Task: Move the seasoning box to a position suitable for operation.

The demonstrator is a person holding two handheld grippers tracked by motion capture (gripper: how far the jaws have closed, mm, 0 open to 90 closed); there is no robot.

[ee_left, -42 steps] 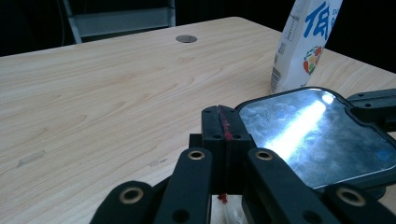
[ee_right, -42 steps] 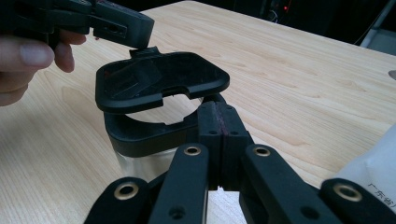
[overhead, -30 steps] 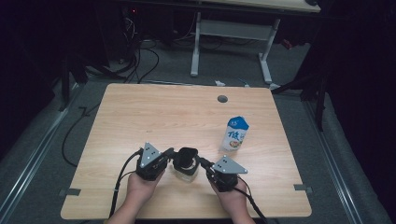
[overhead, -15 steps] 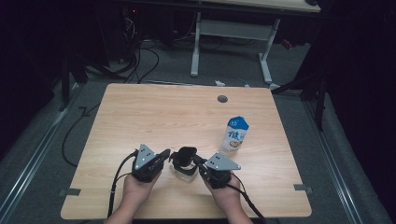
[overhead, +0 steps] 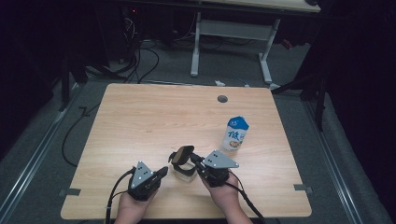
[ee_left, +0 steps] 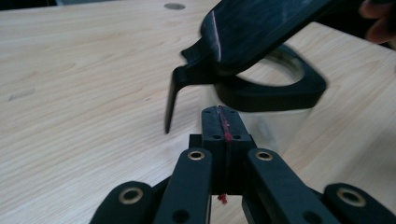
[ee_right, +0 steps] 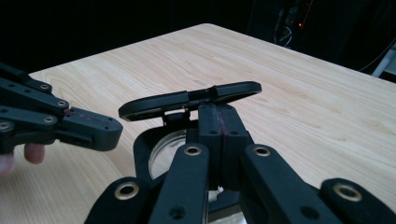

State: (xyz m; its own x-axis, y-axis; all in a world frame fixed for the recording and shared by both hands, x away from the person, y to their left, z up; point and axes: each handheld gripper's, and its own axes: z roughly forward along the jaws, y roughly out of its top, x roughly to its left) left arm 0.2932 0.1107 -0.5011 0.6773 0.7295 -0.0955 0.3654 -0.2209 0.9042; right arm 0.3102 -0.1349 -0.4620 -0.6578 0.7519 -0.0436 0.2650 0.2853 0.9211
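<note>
Black lidded jar, lid raised, right tool pressed together at it; left tool pressed together, just beside

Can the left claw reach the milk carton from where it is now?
Probably not directly. The left claw sits at the table's near edge, and the clear container with its raised black lid and the right claw lie between it and the milk carton; it would have to go around.

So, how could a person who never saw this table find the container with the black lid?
On the wooden table, look near the front edge, between the left gripper and the right gripper. There stands a clear container with a black rim and hinged black lid lifted open, unlike the closed white-and-blue carton farther right.
</note>
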